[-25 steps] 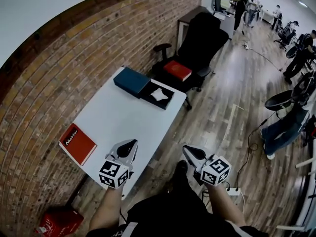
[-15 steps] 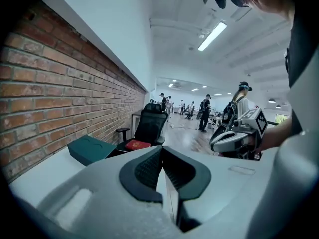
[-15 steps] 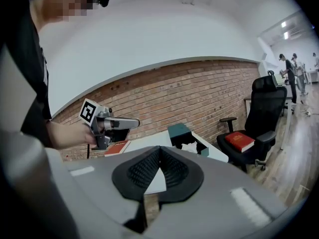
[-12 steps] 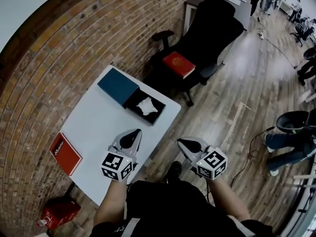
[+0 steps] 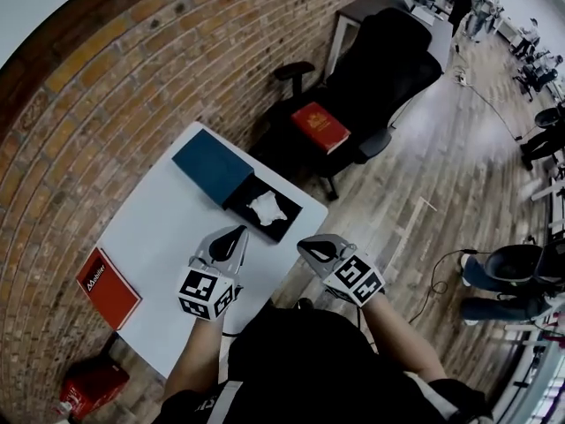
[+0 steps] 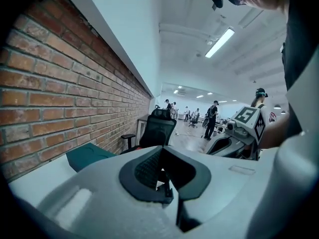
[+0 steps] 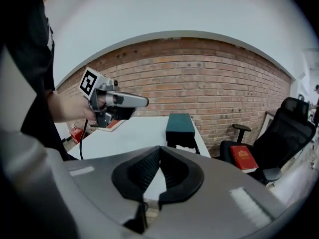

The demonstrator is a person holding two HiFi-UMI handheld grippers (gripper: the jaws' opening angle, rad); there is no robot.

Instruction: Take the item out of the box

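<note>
An open black box (image 5: 254, 220) sits near the white table's (image 5: 159, 228) right edge, with a crumpled white item (image 5: 266, 207) inside it. Its teal lid (image 5: 210, 166) lies touching the box on the far side. My left gripper (image 5: 235, 233) hovers over the table just short of the box, jaws shut and empty. Beyond the table's near corner my right gripper (image 5: 306, 245) is held level with it, also shut and empty. The right gripper view shows the teal lid (image 7: 180, 123) past its shut jaws and the left gripper (image 7: 142, 102) on the left.
A red book (image 5: 108, 287) lies at the table's left end. A black office chair (image 5: 371, 78) behind the table carries another red book (image 5: 320, 126). A red object (image 5: 88, 387) sits on the floor by the brick wall. People stand far off across the wooden floor.
Both grippers have come closer to the box; the right one has moved left toward the table's corner. The head view has swung so the table sits lower and more to the left.
</note>
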